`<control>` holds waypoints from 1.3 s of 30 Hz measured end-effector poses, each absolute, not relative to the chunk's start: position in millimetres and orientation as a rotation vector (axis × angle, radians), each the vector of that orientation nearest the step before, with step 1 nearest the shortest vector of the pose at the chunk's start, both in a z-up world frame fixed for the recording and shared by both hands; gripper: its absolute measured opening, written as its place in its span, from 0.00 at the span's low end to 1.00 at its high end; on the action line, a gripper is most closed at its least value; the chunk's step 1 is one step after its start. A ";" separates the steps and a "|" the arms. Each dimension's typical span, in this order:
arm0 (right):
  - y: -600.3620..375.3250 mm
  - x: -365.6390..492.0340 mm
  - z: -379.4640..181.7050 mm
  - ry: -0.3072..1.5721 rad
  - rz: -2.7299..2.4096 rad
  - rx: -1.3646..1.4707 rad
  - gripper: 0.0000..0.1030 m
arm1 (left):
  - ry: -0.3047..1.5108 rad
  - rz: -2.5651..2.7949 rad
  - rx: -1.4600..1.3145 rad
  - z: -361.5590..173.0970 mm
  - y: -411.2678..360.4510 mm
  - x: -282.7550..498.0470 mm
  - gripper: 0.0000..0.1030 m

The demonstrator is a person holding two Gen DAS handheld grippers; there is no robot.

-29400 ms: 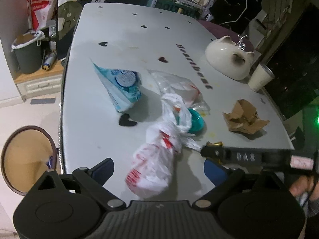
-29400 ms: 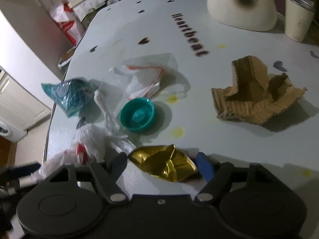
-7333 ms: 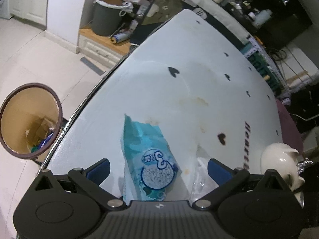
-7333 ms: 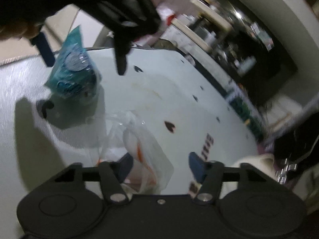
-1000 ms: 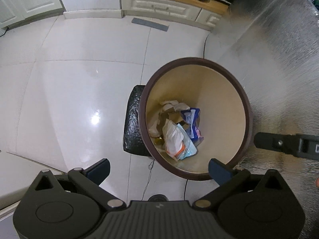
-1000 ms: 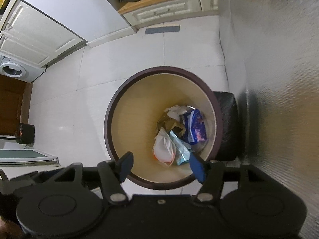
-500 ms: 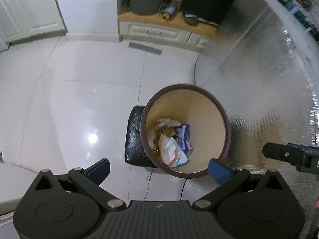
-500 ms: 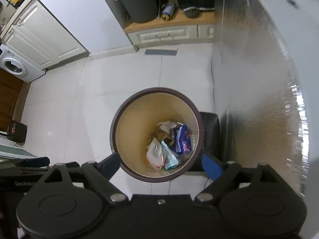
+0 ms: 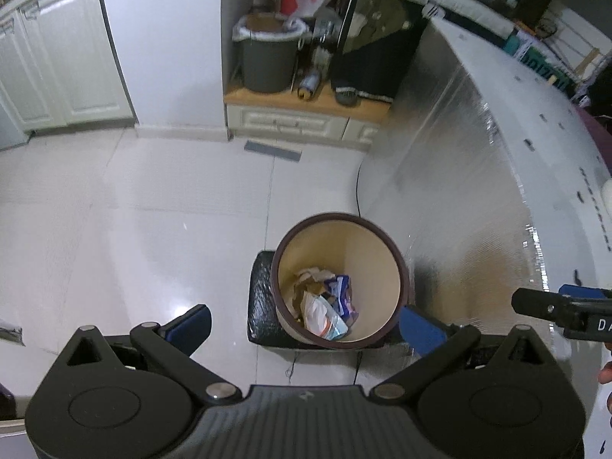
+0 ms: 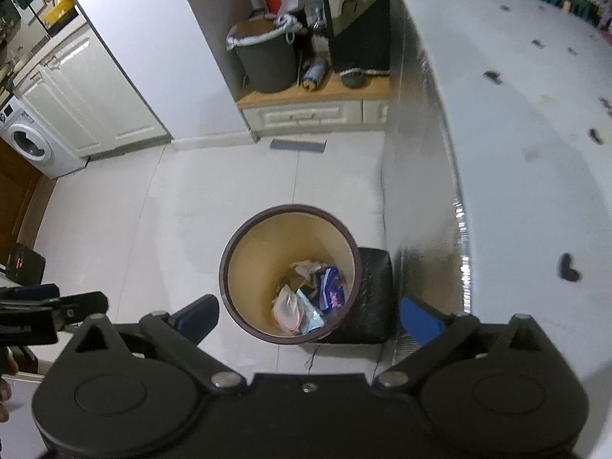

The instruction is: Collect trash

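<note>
Brown-rimmed bin (image 9: 394, 252) holding wrappers (image 9: 325, 306), wrapper print unreadable

Two tools show, the left tool (image 9: 304, 321) and the right tool (image 10: 310, 319), each with two blue-padded fingers. One brown-rimmed trash bin (image 9: 397, 264) stands beside one worktop (image 10: 516, 122). One grey bucket (image 9: 266, 63) and one washing machine (image 10: 28, 143) sit farther off.
</note>
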State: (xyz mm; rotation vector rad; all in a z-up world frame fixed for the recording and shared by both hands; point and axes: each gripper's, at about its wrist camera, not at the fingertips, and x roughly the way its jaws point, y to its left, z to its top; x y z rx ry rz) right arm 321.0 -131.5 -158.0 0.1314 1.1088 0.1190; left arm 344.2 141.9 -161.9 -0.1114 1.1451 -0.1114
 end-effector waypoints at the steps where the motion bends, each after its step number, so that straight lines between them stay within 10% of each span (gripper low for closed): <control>1: -132.7 317.2 -151.7 1.099 0.116 0.130 0.99 | 1.133 -0.111 -0.107 -155.5 141.0 339.9 1.00; 39: -198.2 132.4 -15.7 0.818 0.067 0.086 0.99 | 0.869 -0.077 -0.041 -26.6 79.6 162.5 1.00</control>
